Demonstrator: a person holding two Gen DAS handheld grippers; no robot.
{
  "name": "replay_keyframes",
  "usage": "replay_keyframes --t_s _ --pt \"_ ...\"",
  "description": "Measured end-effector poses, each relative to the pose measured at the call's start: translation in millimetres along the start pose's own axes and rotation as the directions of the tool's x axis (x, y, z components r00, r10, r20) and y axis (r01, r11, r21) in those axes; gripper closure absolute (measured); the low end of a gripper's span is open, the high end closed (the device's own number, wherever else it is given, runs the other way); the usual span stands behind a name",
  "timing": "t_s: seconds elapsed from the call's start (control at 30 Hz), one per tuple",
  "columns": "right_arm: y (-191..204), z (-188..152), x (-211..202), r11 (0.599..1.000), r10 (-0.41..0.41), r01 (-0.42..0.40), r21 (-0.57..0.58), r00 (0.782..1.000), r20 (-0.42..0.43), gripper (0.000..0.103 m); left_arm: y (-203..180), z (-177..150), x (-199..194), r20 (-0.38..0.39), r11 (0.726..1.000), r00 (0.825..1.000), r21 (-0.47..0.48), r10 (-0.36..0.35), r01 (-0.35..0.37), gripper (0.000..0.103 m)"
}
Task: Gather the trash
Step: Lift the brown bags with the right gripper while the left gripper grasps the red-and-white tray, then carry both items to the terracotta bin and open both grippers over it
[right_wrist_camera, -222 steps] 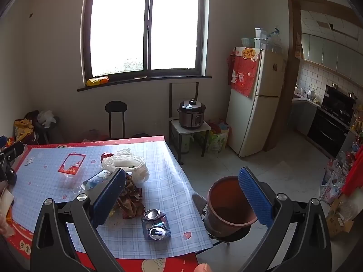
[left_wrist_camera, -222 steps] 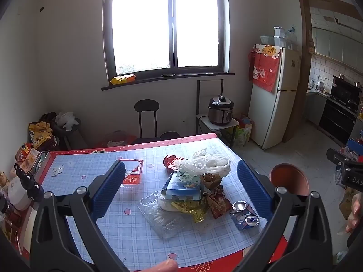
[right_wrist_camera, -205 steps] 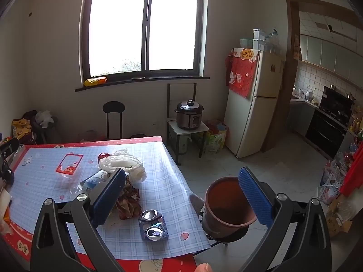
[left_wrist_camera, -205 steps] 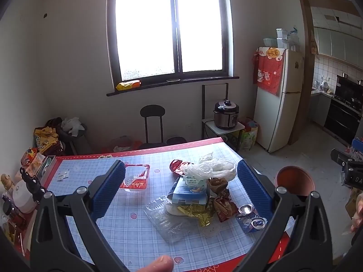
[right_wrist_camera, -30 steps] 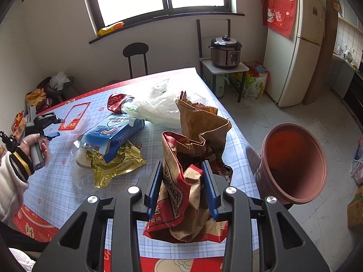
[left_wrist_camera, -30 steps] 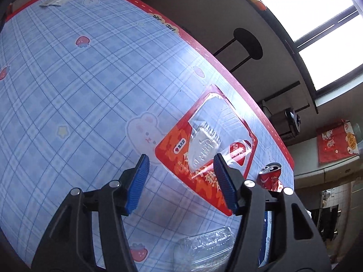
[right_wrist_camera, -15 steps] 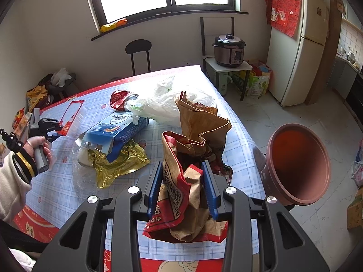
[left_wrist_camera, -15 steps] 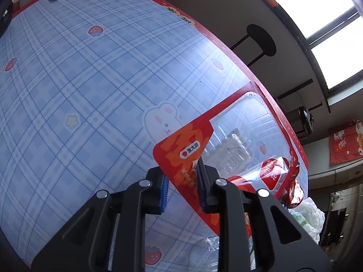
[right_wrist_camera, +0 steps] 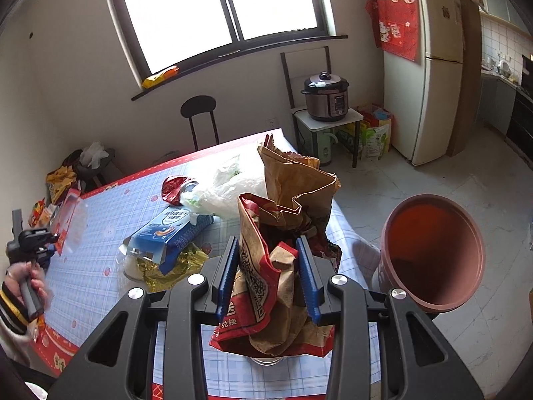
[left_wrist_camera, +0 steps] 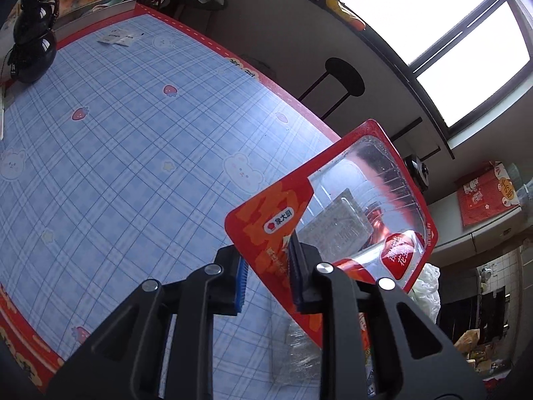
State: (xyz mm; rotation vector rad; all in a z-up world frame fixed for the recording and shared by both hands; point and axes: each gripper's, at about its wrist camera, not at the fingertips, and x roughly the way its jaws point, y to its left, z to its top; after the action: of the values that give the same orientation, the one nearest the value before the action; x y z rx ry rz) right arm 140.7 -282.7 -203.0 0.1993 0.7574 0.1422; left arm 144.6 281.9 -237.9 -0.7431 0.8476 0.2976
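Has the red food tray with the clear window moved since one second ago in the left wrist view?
Yes. The red food tray then lay flat on the checked tablecloth; now the left gripper pinches its corner and has lifted it, tilted, off the cloth.

A red tray [left_wrist_camera: 336, 220] with a clear film window is tilted up off the blue checked table, pinched at its printed corner. A crumpled brown-and-red paper bag [right_wrist_camera: 283, 250] stands upright, squeezed at its middle. The terracotta-coloured bin [right_wrist_camera: 433, 253] sits open beside the table's edge, showing nothing inside.
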Motion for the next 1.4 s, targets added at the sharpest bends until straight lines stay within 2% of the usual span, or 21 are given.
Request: replay_keyframes --t_s 0.17,0.43,0.63,0.77,0.97,1.13,1.23,1.4 --pt "-64 9 -3 0.991 -0.074 0.07 0.113 0.997 0.03 0.067 -32 -18 -43 0.029 0.998 0.999 0.05 -0.039 0.038 0.079" --pt "-167 29 1 0.958 -0.214 0.2 0.207 0.976 0.048 0.067 -95 -53 -93 0.061 0.987 0.996 0.152 -0.068 0.058 0.079" --pt "-220 38 19 0.941 -0.245 0.233 0.246 0.969 0.022 0.064 -145 -82 -107 0.056 0.973 0.995 0.218 -0.087 0.073 0.079" --pt "-238 44 25 0.941 -0.251 0.234 0.245 0.967 0.039 0.06 -177 -102 -107 0.036 0.96 0.995 0.267 -0.094 0.081 0.079" --pt "-258 50 18 0.943 -0.25 0.222 0.249 0.964 0.09 0.035 -229 -134 -100 -0.009 0.931 0.993 0.346 -0.115 0.112 0.079" --pt "-272 45 -5 0.937 -0.27 0.234 0.258 0.956 0.112 0.012 -277 -162 -85 -0.066 0.895 0.988 0.419 -0.14 0.155 0.079" --pt "-281 37 -23 0.929 -0.291 0.249 0.275 0.949 0.123 0.005 -308 -181 -70 -0.113 0.867 0.982 0.461 -0.152 0.187 0.079" --pt "-299 21 -50 0.921 -0.303 0.258 0.29 0.945 0.12 0.005 -363 -218 -35 -0.205 0.812 0.966 0.528 -0.161 0.247 0.079"
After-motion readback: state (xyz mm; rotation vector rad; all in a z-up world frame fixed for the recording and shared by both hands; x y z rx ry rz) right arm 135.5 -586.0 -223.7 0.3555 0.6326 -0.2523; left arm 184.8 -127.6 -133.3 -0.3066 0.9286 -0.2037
